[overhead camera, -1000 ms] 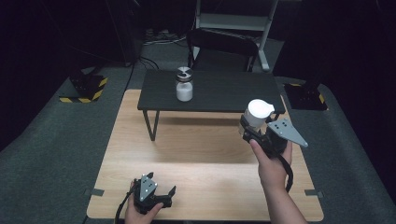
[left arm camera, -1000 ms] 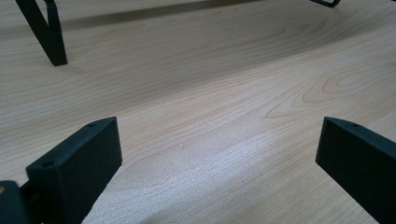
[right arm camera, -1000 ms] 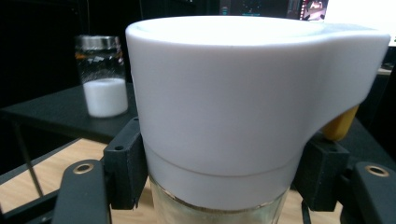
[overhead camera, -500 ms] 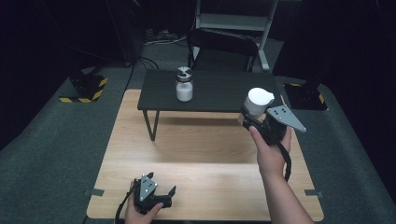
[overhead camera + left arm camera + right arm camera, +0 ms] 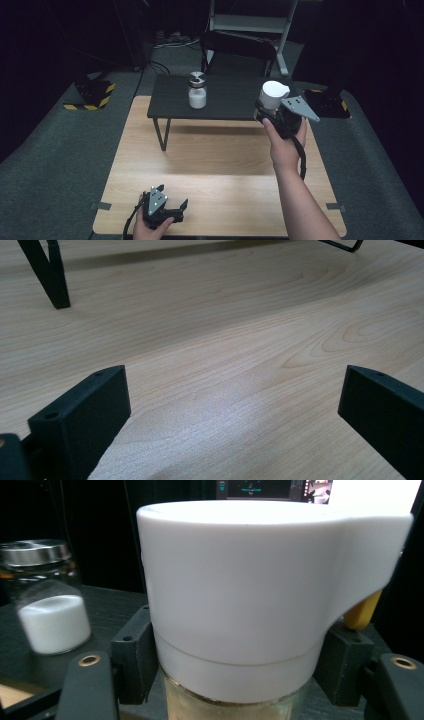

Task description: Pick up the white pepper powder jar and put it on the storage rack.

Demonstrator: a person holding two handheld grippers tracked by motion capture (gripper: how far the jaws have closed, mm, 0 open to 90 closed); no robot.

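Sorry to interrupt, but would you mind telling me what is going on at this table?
A person works with two handheld grippers. The right gripper is shut on a white-capped jar, held up at the right end of the small black table, where a glass jar of white powder stands. The left gripper rests open on the wooden table, holding nothing.

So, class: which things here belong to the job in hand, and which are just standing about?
In the job:
- right gripper, shut on the white-capped jar
- glass jar of white powder with a metal lid
- black low table

Standing about:
- left gripper, open, resting on the wooden table
- black chair
- yellow-and-black striped blocks
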